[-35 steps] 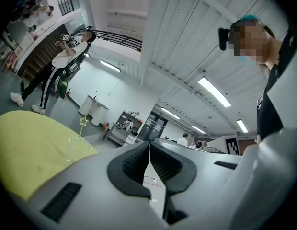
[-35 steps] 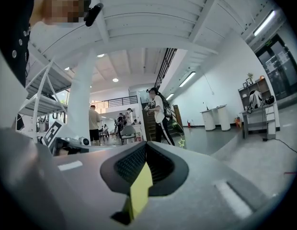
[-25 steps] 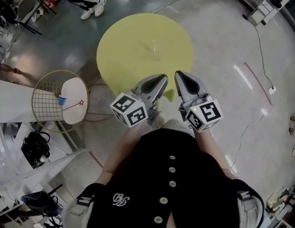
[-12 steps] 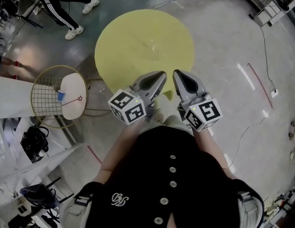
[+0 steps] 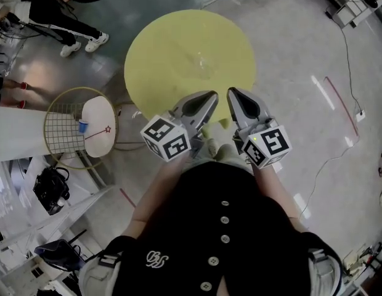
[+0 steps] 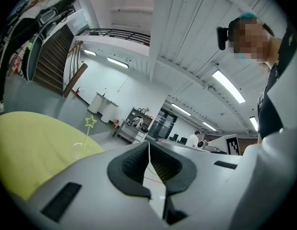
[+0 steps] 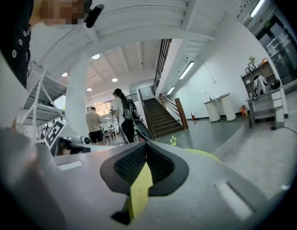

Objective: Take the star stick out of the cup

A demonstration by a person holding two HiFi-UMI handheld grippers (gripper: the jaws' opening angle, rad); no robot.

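A yellow round table (image 5: 172, 54) stands in front of me. On it sits a clear cup (image 5: 202, 63), faint in the head view. In the left gripper view a yellow star stick (image 6: 90, 122) rises from the cup (image 6: 80, 147), far ahead and left of the jaws. The right gripper view shows only the small star (image 7: 173, 140) above the table edge. My left gripper (image 5: 209, 97) and right gripper (image 5: 231, 94) hang side by side over the table's near edge, well short of the cup. Both are shut with nothing between the jaws.
To the left a white round stool top (image 5: 97, 125) in a wire frame (image 5: 61, 131) carries a blue cup (image 5: 84, 126) and a red star stick (image 5: 98, 132). A person's legs (image 5: 80, 39) are at the far left. A cable (image 5: 348, 60) runs over the floor at right.
The grippers have barely moved. The person in the background has walked leftward, and the head view has shifted slightly.
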